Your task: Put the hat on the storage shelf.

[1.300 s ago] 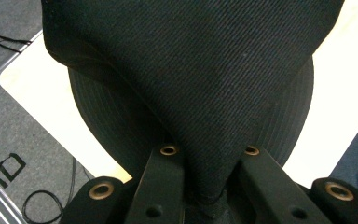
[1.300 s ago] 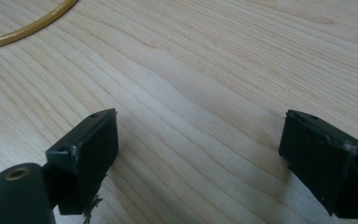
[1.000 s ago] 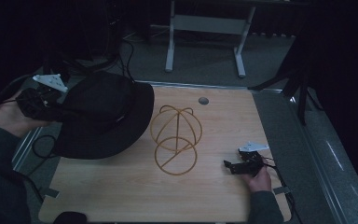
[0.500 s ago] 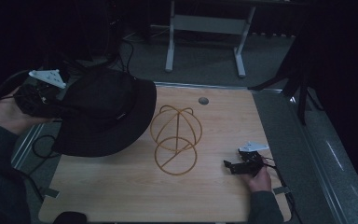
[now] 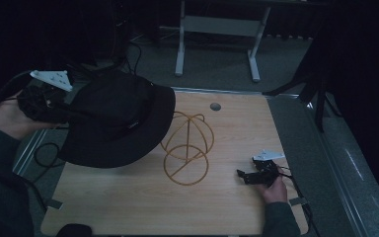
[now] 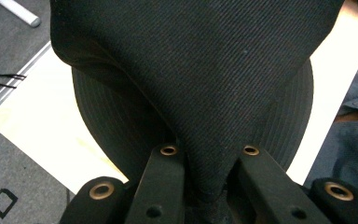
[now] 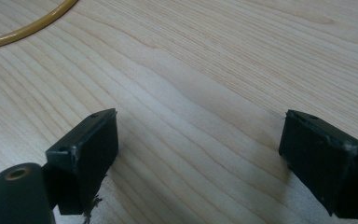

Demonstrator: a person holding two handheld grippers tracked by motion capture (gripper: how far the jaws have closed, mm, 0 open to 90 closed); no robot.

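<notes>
Setting: dim room with dark floor and a grey metal frame behind; a pale wooden table (image 5: 128, 202) takes up the middle of the high view.

Hat: a black wide-brimmed hat (image 5: 121, 121) is held up off the table over its left part, brim tilted, its right edge overlapping the top of the wire stand as seen from above.

Left gripper: the left gripper (image 5: 54, 106), in a hand at the left edge, has its jaws clamped on a fold of the hat's fabric; the left gripper view shows the cloth (image 6: 205, 93) pinched between the two black jaws. Pinching the brim or crown edge lets the soft hat be carried in one piece.

Stand: a yellow wire hat stand (image 5: 186, 148), dome-shaped with a ring base, stands in the middle of the table, bare, likely where the hat is meant to go.

Right gripper: the right gripper (image 5: 256, 174) rests low on the table near its right edge, well apart from the stand; its jaws stand wide with nothing between them, only bare wood (image 7: 200, 116) below. It seems parked out of the way.

Contact: whether the brim already touches the wire is hard to tell in this light.
</notes>
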